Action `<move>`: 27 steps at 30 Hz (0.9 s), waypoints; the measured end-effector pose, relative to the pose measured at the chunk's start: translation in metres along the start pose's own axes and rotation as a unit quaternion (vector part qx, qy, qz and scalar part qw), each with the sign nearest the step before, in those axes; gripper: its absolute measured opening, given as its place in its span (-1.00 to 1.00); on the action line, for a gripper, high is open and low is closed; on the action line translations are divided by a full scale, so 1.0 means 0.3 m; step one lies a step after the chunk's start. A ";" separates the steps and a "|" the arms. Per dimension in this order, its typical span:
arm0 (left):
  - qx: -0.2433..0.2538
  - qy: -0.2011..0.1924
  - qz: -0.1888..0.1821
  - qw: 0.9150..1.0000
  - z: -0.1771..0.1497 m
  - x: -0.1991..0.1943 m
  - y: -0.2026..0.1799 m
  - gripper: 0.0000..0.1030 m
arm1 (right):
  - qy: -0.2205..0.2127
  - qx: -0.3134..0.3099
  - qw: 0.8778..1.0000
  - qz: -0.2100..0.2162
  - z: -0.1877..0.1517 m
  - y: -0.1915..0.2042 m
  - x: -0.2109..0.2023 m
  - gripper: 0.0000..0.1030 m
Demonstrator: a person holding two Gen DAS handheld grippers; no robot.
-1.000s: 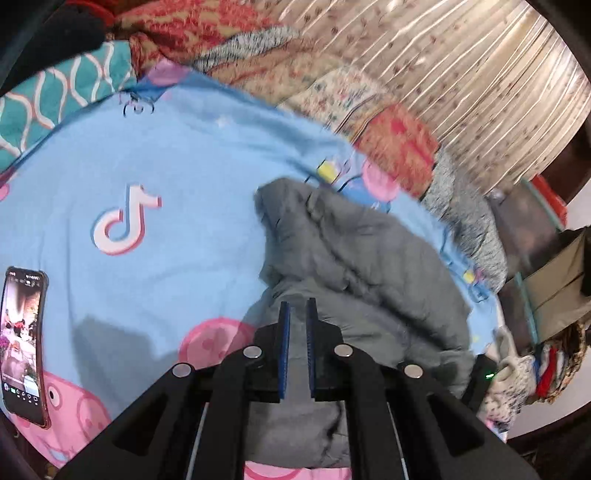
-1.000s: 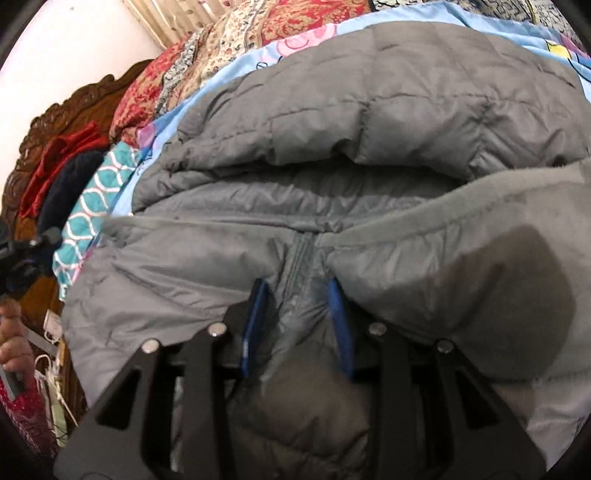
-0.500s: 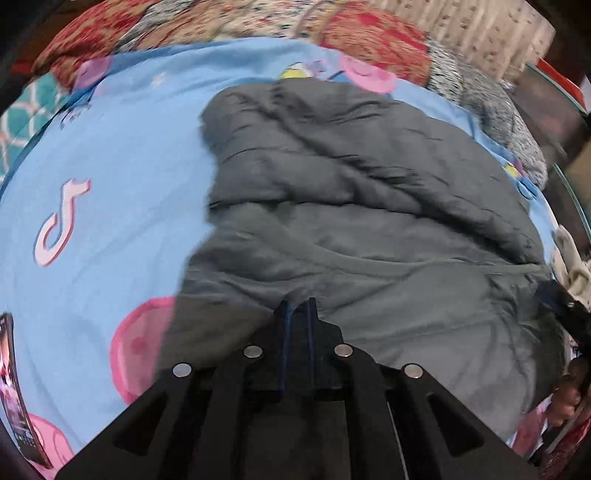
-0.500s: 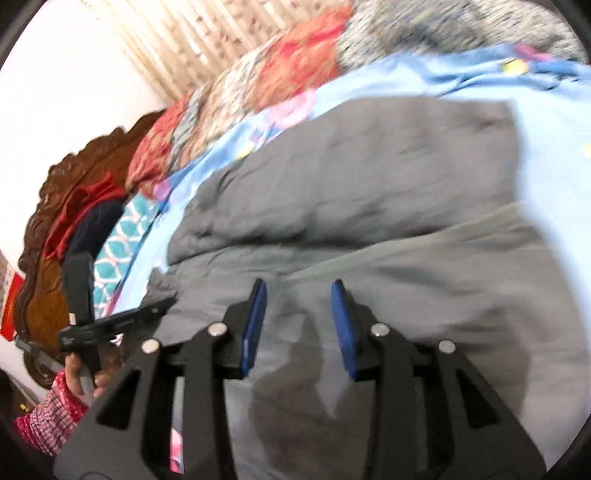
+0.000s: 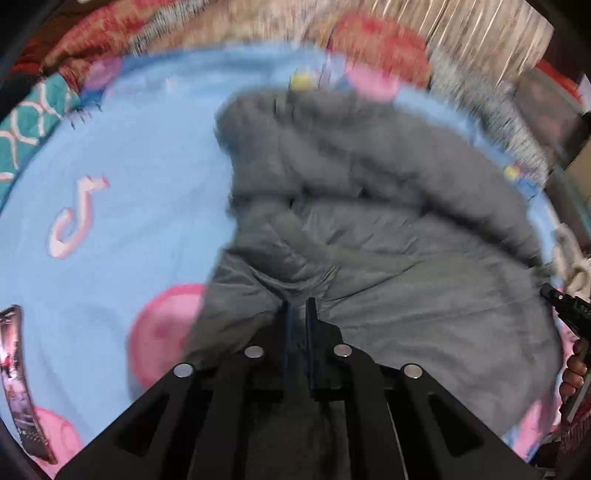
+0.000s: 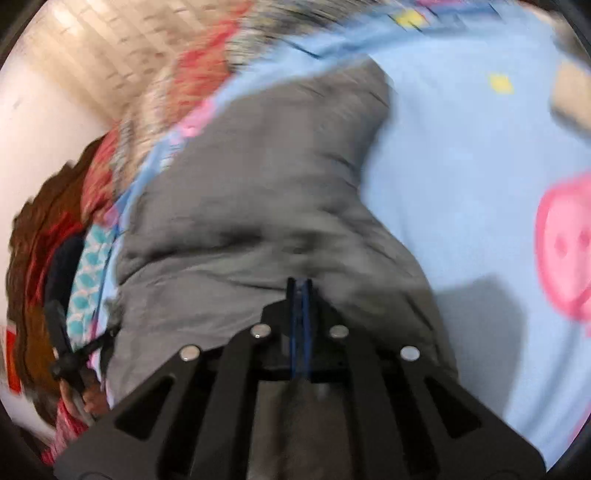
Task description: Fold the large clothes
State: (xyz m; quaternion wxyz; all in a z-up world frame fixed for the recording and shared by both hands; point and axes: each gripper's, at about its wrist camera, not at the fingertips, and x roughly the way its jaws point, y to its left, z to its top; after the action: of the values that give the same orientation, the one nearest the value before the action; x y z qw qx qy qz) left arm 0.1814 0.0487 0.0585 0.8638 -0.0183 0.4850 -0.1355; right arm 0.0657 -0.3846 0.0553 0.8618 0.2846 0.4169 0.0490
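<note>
A large grey padded jacket (image 5: 388, 221) lies bunched on a light blue bed sheet (image 5: 129, 184) with pink cartoon prints. My left gripper (image 5: 300, 306) is shut on the jacket's near edge, with grey fabric pinched between its blue pads. In the right wrist view the same jacket (image 6: 258, 192) fills the middle, and my right gripper (image 6: 300, 286) is shut on its near edge. The right gripper also shows at the far right of the left wrist view (image 5: 565, 310). Both views are blurred by motion.
A phone (image 5: 14, 376) lies on the sheet at the left edge. Patterned red and beige blankets (image 5: 221, 29) are piled along the far side of the bed. A carved wooden headboard (image 6: 33, 258) stands at the left. The sheet (image 6: 480, 166) extends right of the jacket.
My right gripper has closed on the jacket's edge; it was open half a second ago. My left gripper stays shut on the jacket. Both cameras have swung and the jacket has shifted.
</note>
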 end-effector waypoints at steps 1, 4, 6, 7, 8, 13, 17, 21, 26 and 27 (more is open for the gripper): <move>-0.004 -0.031 -0.008 0.999 0.000 -0.064 0.000 -0.97 | -0.002 -0.022 1.000 0.004 0.035 0.041 -0.020 -0.95; -0.014 -0.082 -0.051 0.995 0.008 -0.154 -0.043 -0.97 | -0.008 -0.070 0.997 -0.014 0.190 0.171 0.002 -0.05; 0.011 -0.086 -0.083 0.993 0.008 -0.136 -0.135 -0.97 | -0.011 -0.099 0.995 -0.014 0.291 0.249 0.047 0.35; 0.022 -0.084 -0.093 0.992 0.003 -0.119 -0.170 -0.97 | -0.001 -0.119 0.993 -0.018 0.360 0.301 0.101 0.35; 0.042 -0.079 -0.104 0.991 -0.010 -0.087 -0.225 -0.97 | 0.009 -0.131 0.991 -0.029 0.413 0.335 0.149 0.35; 0.113 -0.053 -0.092 0.988 -0.109 0.074 -0.363 -0.97 | 0.056 -0.142 0.985 -0.082 0.689 0.468 0.477 0.35; 0.121 -0.051 -0.077 0.988 -0.172 0.180 -0.337 -0.97 | 0.080 -0.157 0.977 -0.119 0.812 0.498 0.689 0.35; 0.107 -0.054 -0.097 0.988 -0.175 0.197 -0.316 -0.97 | 0.105 -0.144 0.976 -0.124 0.840 0.461 0.847 0.35; 0.084 -0.055 -0.120 0.988 -0.179 0.209 -0.295 -0.97 | 0.142 -0.124 0.977 -0.104 0.802 0.402 0.944 -0.15; 0.084 -0.055 -0.119 0.988 -0.180 0.210 -0.295 -0.97 | 0.147 -0.125 0.977 -0.092 0.794 0.406 0.940 -0.45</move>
State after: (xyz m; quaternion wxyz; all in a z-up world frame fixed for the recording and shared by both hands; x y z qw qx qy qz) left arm 0.1477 -0.0470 -0.0083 0.8652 -0.0107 0.4180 -0.2768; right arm 0.4448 -0.2996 0.0422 0.8205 0.1249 0.5544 0.0623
